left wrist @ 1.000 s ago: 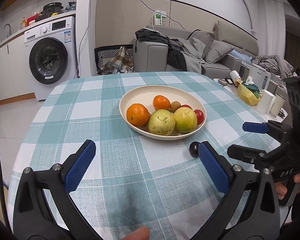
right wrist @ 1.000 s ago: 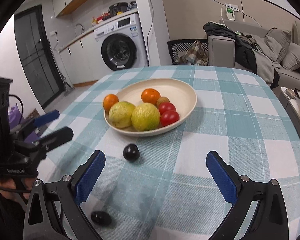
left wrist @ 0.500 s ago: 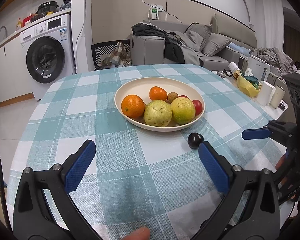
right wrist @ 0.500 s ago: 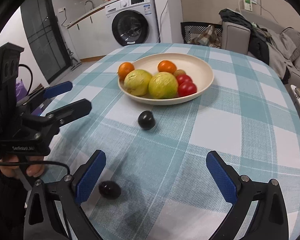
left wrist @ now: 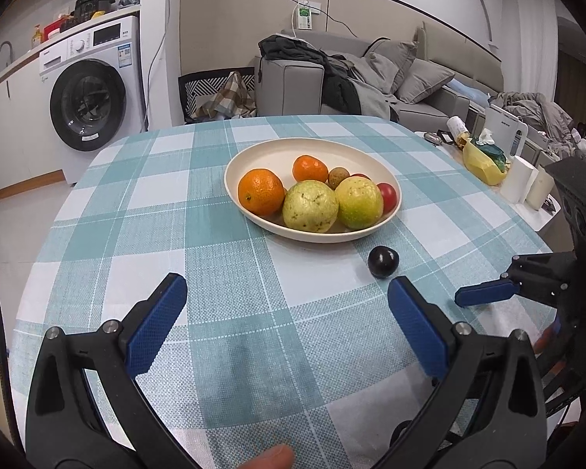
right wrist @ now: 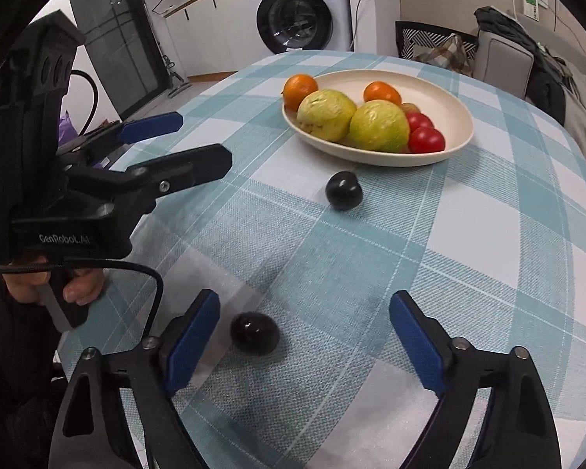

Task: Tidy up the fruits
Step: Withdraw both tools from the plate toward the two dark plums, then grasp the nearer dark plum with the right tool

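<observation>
A cream bowl [left wrist: 277, 152] [right wrist: 443, 103] on the checked tablecloth holds two oranges, two yellow-green fruits, red tomatoes and a small brown fruit. One dark plum [left wrist: 383, 261] [right wrist: 343, 190] lies on the cloth just in front of the bowl. A second dark plum [right wrist: 255, 332] lies between the fingers of my right gripper [right wrist: 304, 336], close to the left pad; the jaws are closing and neither pad touches it. My left gripper [left wrist: 289, 324] hovers open over bare cloth, nothing between its fingers. The right gripper's fingers [left wrist: 484, 295] show at the right edge.
A hand [right wrist: 50, 285] holds the left gripper's handle at the table's near left edge. Beside the table on the right stands a low table with a yellow bag [left wrist: 484, 160] and paper rolls. A washing machine [left wrist: 90, 105] and a sofa stand beyond.
My right gripper has tipped down and moved in over the near plum, which now lies between its fingers, and the jaws have narrowed. The left gripper has barely shifted.
</observation>
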Tool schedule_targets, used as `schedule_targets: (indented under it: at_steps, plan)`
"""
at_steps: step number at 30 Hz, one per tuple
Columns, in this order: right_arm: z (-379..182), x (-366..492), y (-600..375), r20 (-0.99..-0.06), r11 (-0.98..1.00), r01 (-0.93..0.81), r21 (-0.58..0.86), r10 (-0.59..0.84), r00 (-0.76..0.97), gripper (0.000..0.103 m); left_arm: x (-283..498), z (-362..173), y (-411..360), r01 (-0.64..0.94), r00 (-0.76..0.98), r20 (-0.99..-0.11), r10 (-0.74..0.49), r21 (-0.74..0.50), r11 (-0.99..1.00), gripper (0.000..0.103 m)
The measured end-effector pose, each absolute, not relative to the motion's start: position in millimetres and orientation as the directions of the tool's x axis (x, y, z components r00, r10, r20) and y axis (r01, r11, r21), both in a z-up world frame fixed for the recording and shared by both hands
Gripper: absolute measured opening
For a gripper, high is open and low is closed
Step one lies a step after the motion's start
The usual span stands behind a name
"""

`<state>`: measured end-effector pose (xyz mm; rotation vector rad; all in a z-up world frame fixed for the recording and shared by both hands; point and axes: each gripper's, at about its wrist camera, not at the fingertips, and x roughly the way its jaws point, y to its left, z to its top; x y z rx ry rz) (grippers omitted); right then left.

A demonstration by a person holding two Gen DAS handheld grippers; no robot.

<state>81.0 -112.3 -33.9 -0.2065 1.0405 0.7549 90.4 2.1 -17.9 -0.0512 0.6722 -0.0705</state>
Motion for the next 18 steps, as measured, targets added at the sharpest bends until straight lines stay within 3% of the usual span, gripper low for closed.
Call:
schedule_targets:
  at_steps: [12, 18]
  plan:
    - [-34, 62, -108, -0.849, 0.666, -0.733, 0.138, 0.46, 0.258, 0.073, 95, -21, -4, 0.07, 0.77, -0.632, -0.085, -0.049, 0.996, 0.103]
    - [-35, 59, -106, -0.855, 0.657, -0.75, 0.08, 0.432, 0.288, 0.057, 96, -22, -6, 0.09, 0.766, -0.635, -0.101, -0.049, 0.995, 0.103]
